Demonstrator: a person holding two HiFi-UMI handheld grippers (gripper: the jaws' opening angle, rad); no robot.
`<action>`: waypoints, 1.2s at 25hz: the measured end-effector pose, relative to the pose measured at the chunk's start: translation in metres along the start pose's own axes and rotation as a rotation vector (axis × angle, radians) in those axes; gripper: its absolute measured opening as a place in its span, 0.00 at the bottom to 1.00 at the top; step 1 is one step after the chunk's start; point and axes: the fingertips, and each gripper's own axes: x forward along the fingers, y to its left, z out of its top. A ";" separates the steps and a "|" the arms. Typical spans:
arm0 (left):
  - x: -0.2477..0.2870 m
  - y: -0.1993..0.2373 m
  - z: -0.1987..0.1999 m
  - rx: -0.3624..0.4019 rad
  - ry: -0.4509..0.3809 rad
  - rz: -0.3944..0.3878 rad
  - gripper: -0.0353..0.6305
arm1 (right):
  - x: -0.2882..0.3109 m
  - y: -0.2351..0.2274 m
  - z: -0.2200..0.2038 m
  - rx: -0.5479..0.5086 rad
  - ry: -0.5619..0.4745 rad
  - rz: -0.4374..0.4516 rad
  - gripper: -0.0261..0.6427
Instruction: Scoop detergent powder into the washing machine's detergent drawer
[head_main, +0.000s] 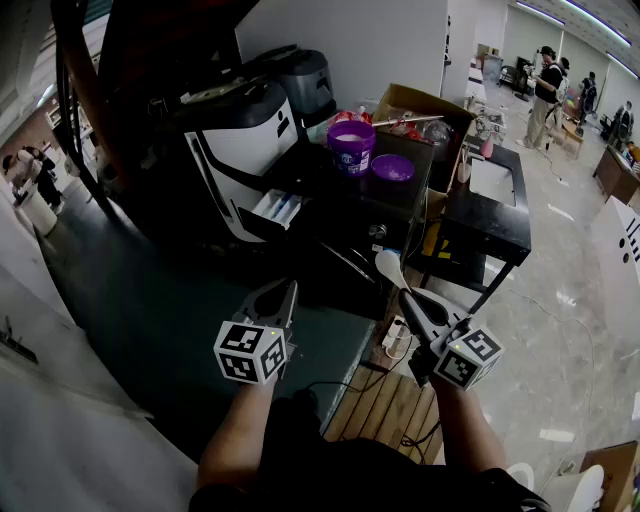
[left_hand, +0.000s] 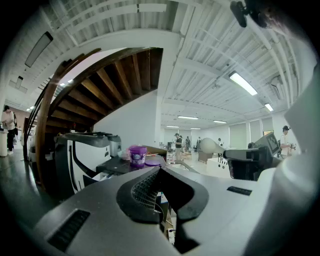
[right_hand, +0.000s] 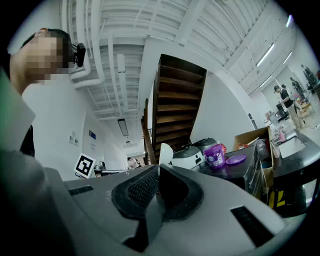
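Detergent powder (head_main: 351, 132), pale, fills an open purple tub (head_main: 351, 150) on the dark surface (head_main: 405, 200). The tub's purple lid (head_main: 392, 167) lies flat just beside it. To the tub's left on the same surface stands the white and black washing machine (head_main: 240, 135). Its drawer (head_main: 275, 207) is pulled out at the front and shows white and blue compartments.

Well apart from the tub, nearer the person, the right tongs (head_main: 405, 295) are clenched on the thin handle of a white scoop (head_main: 388, 265). The scoop's bowl points up and away toward the surface edge. I cannot tell whether it carries any powder. The left tongs (head_main: 290, 287) are beside them at about the same height, pressed together with nothing between them, and touch neither the scoop nor the machine.

Behind the tub is an open cardboard box (head_main: 425, 105). A black cart (head_main: 490, 220) stands to the right of the surface, and people (head_main: 547, 85) stand far off in the hall.
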 end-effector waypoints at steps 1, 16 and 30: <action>0.001 0.002 0.000 -0.002 -0.002 0.000 0.06 | 0.002 -0.001 -0.001 0.001 0.004 0.001 0.06; 0.016 0.020 -0.002 -0.017 -0.012 -0.004 0.06 | 0.026 -0.008 -0.012 0.029 0.049 0.023 0.06; 0.054 0.138 0.041 -0.045 -0.052 -0.024 0.06 | 0.154 -0.010 0.007 0.025 0.085 -0.001 0.07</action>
